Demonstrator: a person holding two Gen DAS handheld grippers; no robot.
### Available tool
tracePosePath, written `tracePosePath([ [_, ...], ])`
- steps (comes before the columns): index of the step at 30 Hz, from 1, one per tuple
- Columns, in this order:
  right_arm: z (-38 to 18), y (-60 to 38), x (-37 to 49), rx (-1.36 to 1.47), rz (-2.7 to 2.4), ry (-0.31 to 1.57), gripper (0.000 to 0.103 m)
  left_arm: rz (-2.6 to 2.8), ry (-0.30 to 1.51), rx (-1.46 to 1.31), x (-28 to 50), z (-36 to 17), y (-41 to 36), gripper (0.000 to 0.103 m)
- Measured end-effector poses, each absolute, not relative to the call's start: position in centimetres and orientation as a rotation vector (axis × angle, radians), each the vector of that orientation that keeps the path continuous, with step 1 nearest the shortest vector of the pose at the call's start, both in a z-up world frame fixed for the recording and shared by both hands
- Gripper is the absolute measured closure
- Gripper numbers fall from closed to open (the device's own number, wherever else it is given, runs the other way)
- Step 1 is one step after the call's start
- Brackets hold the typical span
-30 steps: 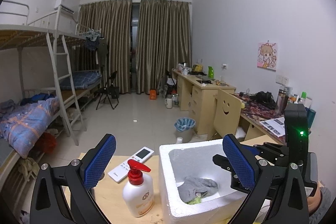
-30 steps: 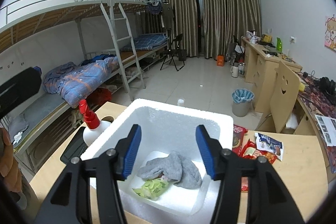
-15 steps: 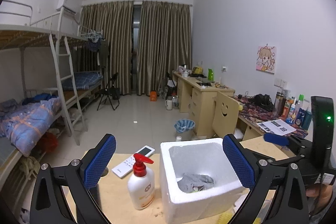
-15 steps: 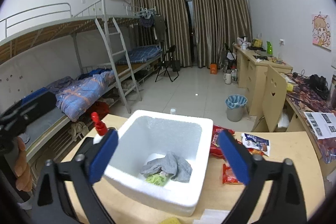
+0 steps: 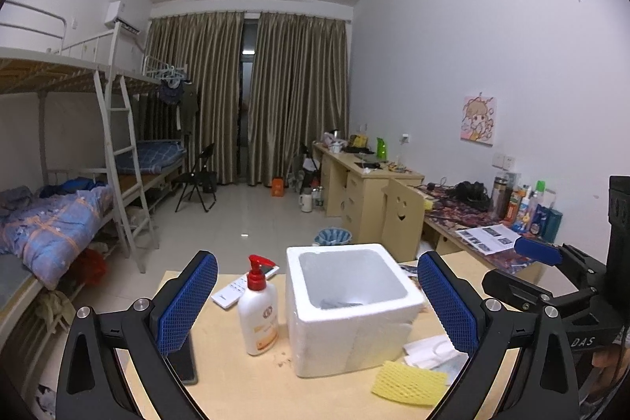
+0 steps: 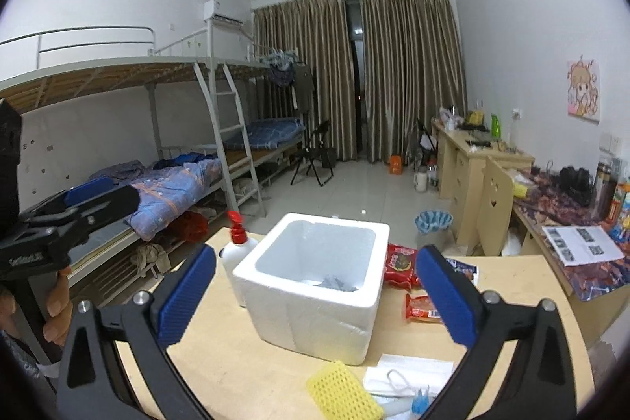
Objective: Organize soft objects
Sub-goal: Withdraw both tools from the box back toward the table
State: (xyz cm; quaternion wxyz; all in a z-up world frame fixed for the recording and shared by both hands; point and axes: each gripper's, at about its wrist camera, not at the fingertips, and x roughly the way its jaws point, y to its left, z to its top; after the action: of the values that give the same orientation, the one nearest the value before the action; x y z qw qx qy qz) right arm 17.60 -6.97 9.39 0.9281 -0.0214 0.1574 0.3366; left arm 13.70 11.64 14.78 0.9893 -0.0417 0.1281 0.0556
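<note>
We see the wooden table [image 5: 236,376] first, running under both views, and on it the white foam box [image 5: 346,306] standing upright with its top open. Deep inside the box lies a grey cloth [image 6: 338,282], only partly visible over the near wall. Both grippers hang back from the box at the near edge of the table. The left gripper [image 5: 315,306] has its blue pads spread wide with nothing between them – the box and the bottle only show through the gap. The right gripper [image 6: 315,298] is likewise spread to its full width and holds nothing. A white pump bottle with a red top [image 5: 258,313] stands just beside the box's left wall, and a white remote [image 5: 240,284] lies behind it. In front of the box sit a yellow foam net [image 6: 342,392] and a white face mask [image 6: 405,376] – close together, near the table's front edge. Red snack packets [image 6: 401,262] lie to the right of the box.
</note>
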Motion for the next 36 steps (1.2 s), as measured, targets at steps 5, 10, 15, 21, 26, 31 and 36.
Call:
tracePosePath([
  [5, 10.6, -8.6, 14.5, -0.024, 0.686, 0.263, 0.0, 0.092, 0.233, -0.075, 10.2, 15.4, 9.9, 0.001],
  [10, 11.2, -9.7, 11.9, -0.017, 0.695, 0.229, 0.0, 0.09, 0.195, -0.071, 6.6, 16.2, 8.5, 0.001],
  [15, 10.9, -11.4, 9.5, 0.001, 0.701, 0.19, 0.0, 0.084, 0.176, -0.052, 3.8, 16.3, 6.9, 0.0],
  [21, 9.6, -13.4, 7.3, 0.023, 0.686, 0.169, 0.0, 0.062, 0.161, -0.054, 1.2, 15.4, 5.5, 0.0],
  [26, 8.7, -14.5, 5.9, 0.021, 0.672, 0.157, 0.0, 0.069, 0.145, -0.055, -0.2, 14.1, 4.8, 0.0],
  [31, 7.8, -15.3, 4.4, 0.019, 0.659, 0.138, 0.0, 0.078, 0.156, -0.067, -0.7, 12.8, 4.8, 0.0],
  [36, 7.1, -15.7, 3.6, 0.015, 0.648, 0.13, 0.0, 0.117, 0.131, -0.057, -1.3, 11.5, 4.7, 0.0],
])
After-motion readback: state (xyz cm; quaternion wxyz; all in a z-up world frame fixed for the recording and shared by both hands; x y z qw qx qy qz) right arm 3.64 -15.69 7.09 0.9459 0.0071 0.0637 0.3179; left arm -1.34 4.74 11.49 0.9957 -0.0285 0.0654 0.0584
